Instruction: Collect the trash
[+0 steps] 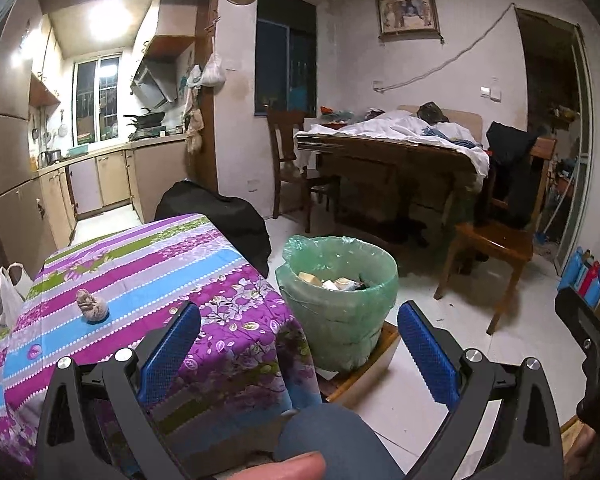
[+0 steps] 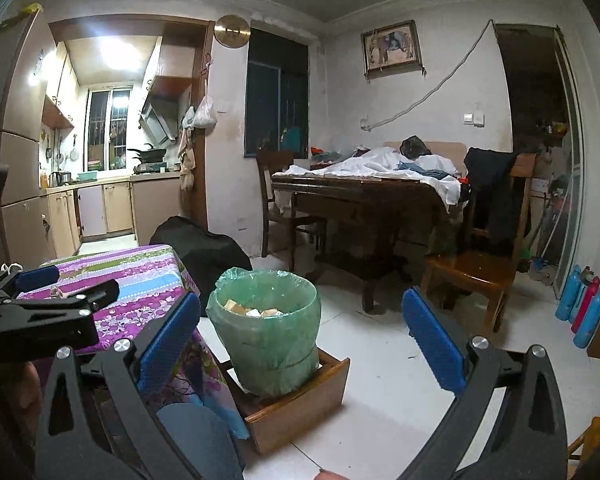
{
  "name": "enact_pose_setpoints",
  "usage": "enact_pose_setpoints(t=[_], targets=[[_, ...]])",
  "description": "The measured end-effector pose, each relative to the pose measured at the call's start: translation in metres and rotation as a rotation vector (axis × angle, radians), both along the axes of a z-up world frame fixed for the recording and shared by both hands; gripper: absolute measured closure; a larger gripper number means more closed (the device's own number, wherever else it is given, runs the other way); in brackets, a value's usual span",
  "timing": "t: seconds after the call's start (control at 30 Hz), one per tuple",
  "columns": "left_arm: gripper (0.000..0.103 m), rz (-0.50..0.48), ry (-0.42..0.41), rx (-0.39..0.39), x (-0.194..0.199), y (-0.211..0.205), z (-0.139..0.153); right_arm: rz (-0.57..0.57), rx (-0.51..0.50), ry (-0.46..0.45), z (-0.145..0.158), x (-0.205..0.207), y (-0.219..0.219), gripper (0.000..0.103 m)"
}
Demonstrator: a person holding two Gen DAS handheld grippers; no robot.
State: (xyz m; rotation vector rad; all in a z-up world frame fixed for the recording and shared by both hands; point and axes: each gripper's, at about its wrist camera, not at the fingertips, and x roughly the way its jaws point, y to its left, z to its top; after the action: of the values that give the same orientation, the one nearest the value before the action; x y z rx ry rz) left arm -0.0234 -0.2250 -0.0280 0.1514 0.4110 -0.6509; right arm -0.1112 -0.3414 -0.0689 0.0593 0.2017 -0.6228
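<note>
A crumpled brownish wad of trash (image 1: 92, 306) lies on the table with the purple floral cloth (image 1: 148, 264), left of my left gripper (image 1: 298, 352). That gripper is open, its blue pads (image 1: 168, 352) wide apart and nothing between them. A bin lined with a green bag (image 1: 336, 300) stands on the floor beside the table and holds several scraps. My right gripper (image 2: 300, 346) is also open and empty, facing the bin (image 2: 268, 328). In the right wrist view the left gripper (image 2: 68, 284) hovers over the table, partly hiding the wad (image 2: 54, 290).
The bin sits in a shallow wooden drawer (image 2: 300, 400) on the white tiled floor. A black bag (image 1: 220, 216) lies behind the table. A dark dining table (image 2: 360, 196) with laundry and wooden chairs (image 2: 480, 264) stand further back. Coloured bottles (image 2: 584, 308) line the right wall.
</note>
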Motion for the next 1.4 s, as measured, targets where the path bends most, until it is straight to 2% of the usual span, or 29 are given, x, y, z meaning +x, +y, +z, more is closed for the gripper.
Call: enact_pose_setpoints(t=[1.07, 1.4], targets=[[0.005, -0.008, -0.012, -0.004, 0.013, -0.001, 0.003, 0.024, 0.003, -0.003, 0.002, -0.001, 0.0, 0.005], [0.005, -0.001, -0.044, 0.008, 0.01, -0.006, 0.0, 0.027, 0.004, 0.006, 0.003, 0.001, -0.001, 0.005]])
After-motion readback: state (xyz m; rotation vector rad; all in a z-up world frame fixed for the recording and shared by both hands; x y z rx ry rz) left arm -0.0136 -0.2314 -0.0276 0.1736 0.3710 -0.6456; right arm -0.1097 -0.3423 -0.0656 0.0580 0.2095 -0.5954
